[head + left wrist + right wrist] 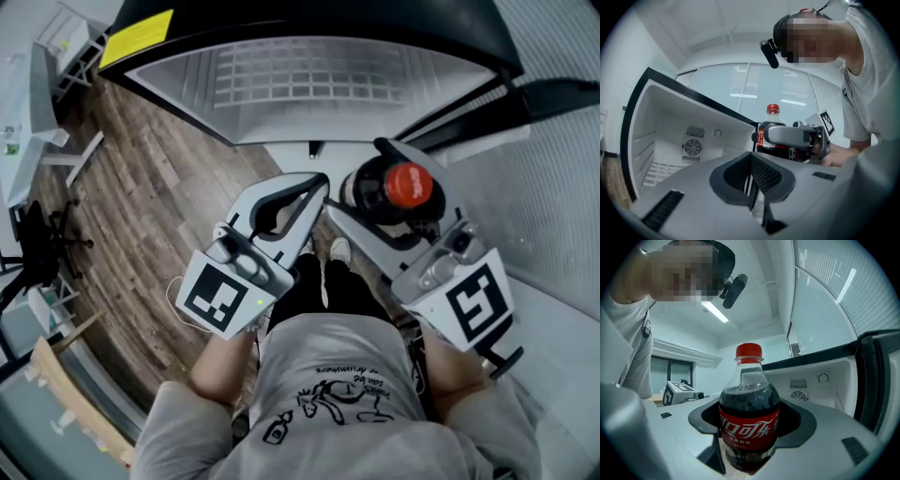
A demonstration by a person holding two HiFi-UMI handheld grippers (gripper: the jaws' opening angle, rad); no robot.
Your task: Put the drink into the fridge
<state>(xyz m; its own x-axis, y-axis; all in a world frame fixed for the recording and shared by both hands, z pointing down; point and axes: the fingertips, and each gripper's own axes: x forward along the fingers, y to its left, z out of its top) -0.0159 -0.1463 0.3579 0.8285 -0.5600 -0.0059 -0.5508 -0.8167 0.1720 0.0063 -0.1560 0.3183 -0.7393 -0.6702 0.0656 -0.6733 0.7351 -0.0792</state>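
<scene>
A cola bottle point(749, 423) with a red cap and red label stands upright between the jaws of my right gripper point(750, 427), which is shut on it. In the head view the bottle's red cap point(409, 185) shows from above, held in the right gripper point(380, 202) in front of the open fridge point(309, 84). My left gripper point(317, 187) hangs beside it with its jaws shut and nothing between them. From the left gripper view the bottle point(771, 131) and the right gripper point(797, 138) sit just right of the fridge's white interior point(689, 145).
The fridge door point(525, 98) stands open to the right. Inside are a wire shelf point(300, 75) and a rear fan grille point(693, 147). Wooden floor point(141, 197) lies to the left, with a black chair point(37, 244) and white furniture point(37, 84) further left. The person's feet point(328, 253) are below the grippers.
</scene>
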